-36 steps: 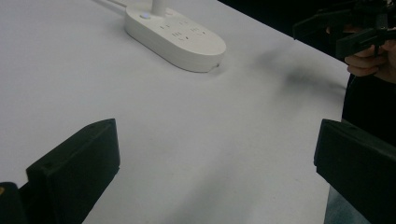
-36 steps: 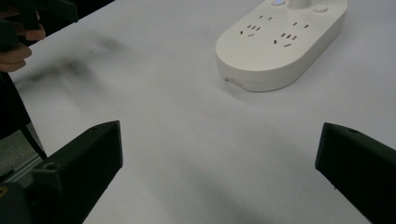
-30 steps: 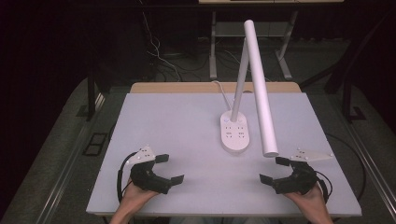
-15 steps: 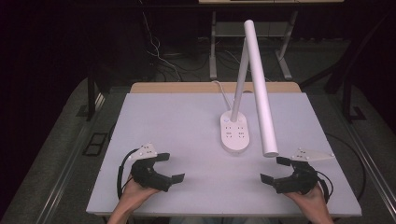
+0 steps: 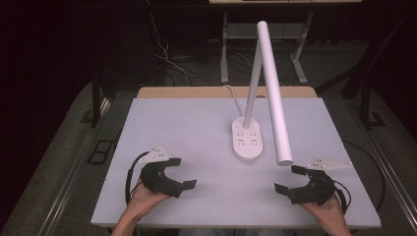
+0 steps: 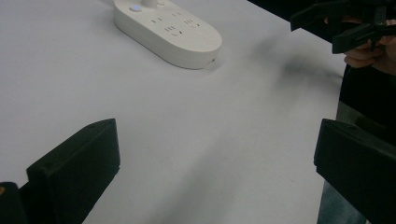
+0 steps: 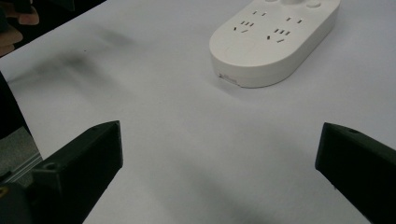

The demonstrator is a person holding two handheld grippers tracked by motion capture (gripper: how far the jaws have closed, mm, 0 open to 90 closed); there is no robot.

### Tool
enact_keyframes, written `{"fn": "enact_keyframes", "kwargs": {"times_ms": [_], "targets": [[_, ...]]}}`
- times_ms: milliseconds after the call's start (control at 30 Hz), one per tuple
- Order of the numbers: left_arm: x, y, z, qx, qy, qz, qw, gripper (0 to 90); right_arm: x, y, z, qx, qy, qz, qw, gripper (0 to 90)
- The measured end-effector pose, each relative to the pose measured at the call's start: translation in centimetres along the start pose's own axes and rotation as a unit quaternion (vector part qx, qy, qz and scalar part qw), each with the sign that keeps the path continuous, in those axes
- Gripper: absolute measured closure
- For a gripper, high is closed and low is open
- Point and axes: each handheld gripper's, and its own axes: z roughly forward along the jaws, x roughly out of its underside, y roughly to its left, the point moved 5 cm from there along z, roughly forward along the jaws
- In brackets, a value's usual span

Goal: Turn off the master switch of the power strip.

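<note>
forearms enter from the near edge of the desk [image 5: 196, 128], each hand wrapped round a pair of matte black tongs. left tongs [image 5: 183, 172] sit low over the near-left part of the surface, their blocky, square-ended jaws spread wide with nothing between them; a grey three-cornered plate rides on top and a dark cable loops behind. right tongs [image 5: 290, 178] mirror them at the near right, jaws likewise spread and empty, pointing inward toward the middle. in each gripper view the jaws look like chunky, dull plastic wedges rising from the bottom corners, with bare desk between them.

the desk top is a smooth, pale sheet with a faint sheen, soft shadows lying across it. farther in, between the two tongs and well apart from both, stands the lamp base [image 5: 247, 139]: a glossy white oval slab with rounded edges and rows of socket slots on top. a slim white stem rises from its far end, and a long white cylindrical lamp head [image 5: 273, 98] slants down toward the near right. a white cord [image 5: 236, 97] trails off toward the wooden far edge.
</note>
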Motion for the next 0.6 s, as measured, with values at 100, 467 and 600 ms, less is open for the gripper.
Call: {"fn": "enact_keyframes", "kwargs": {"times_ms": [100, 467, 600], "targets": [[-0.5, 0.0, 0.1, 0.001, 0.003, 0.005, 1.0, 0.0, 0.0, 0.0, 0.0, 0.0, 0.001, 0.001, 1.0, 0.2], [-1.6, 0.1, 0.7, 0.002, 0.01, 0.011, 0.9999, 0.0, 0.0, 0.0, 0.0, 0.002, 0.001, 0.002, 1.0, 0.2], [-2.1, 0.2, 1.1, 0.004, 0.015, 0.015, 0.9998, 0.0, 0.0, 0.0, 0.0, 0.001, 0.001, 0.001, 1.0, 0.2]]}}
